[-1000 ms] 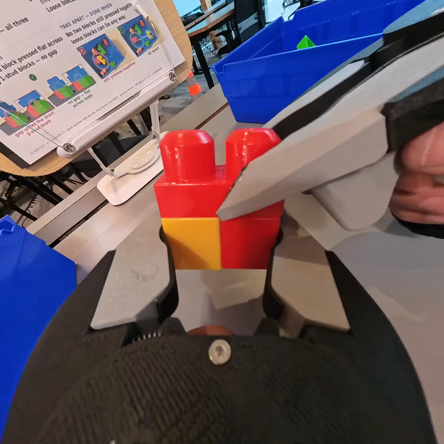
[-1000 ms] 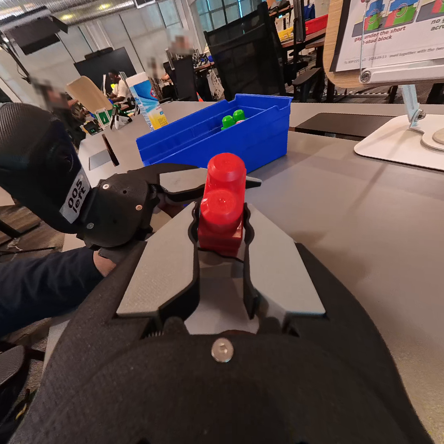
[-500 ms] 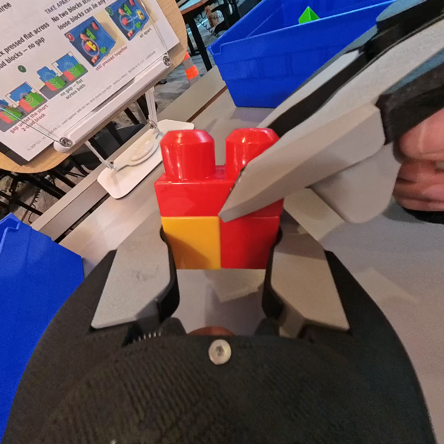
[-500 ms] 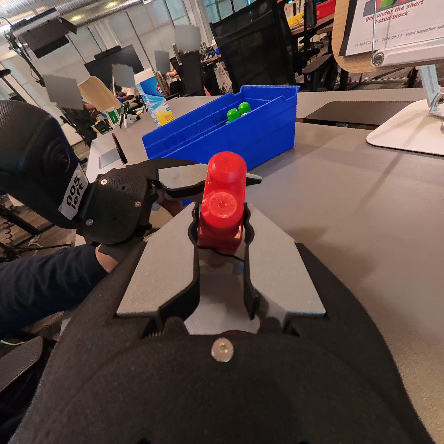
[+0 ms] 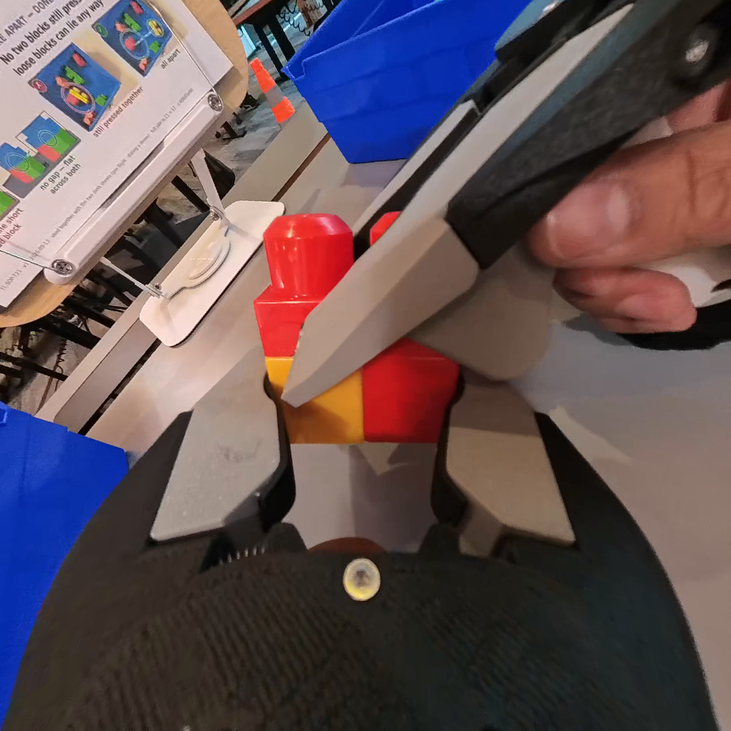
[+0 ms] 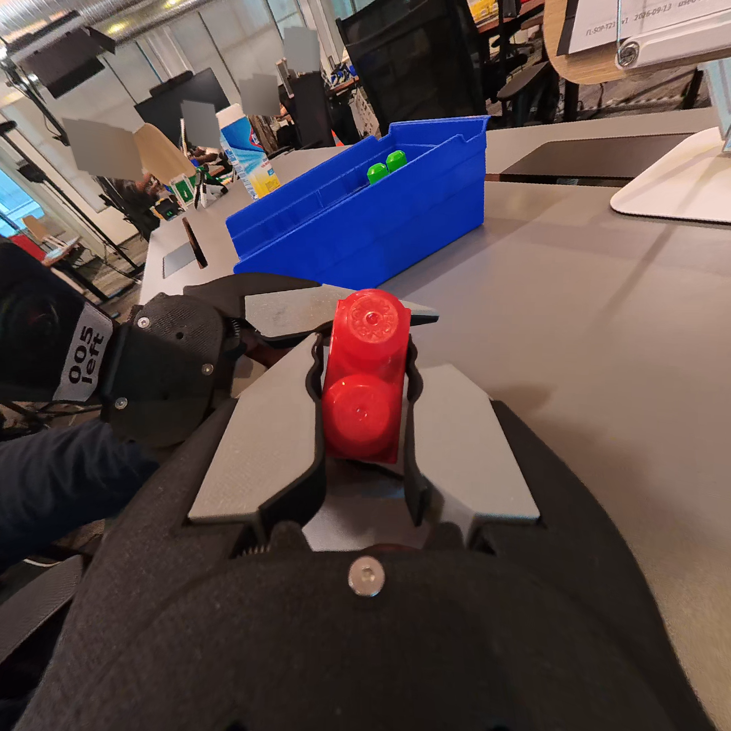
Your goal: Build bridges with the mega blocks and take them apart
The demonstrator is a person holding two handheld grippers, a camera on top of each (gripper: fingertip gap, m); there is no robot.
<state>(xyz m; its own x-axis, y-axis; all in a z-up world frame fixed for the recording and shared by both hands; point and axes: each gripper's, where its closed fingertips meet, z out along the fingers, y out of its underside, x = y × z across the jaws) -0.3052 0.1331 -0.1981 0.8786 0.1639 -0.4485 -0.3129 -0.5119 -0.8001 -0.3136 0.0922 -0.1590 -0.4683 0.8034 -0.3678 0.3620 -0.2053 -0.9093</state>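
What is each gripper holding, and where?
Left gripper clamps the yellow block and lower red block by their outer sides; right gripper clamps the two-stud red block by its long sides.

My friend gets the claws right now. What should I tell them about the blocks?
Left claw: shut on the bottom pair, the yellow block beside the lower red block.
Right claw: shut on the red two-stud block on top, which looks tipped toward the far side.
Where: the stack is held over the grey table. A green block sits in the blue bin behind.
Done: both claws have their grip.
Left: probably finish prying the top block off, then split yellow from red.
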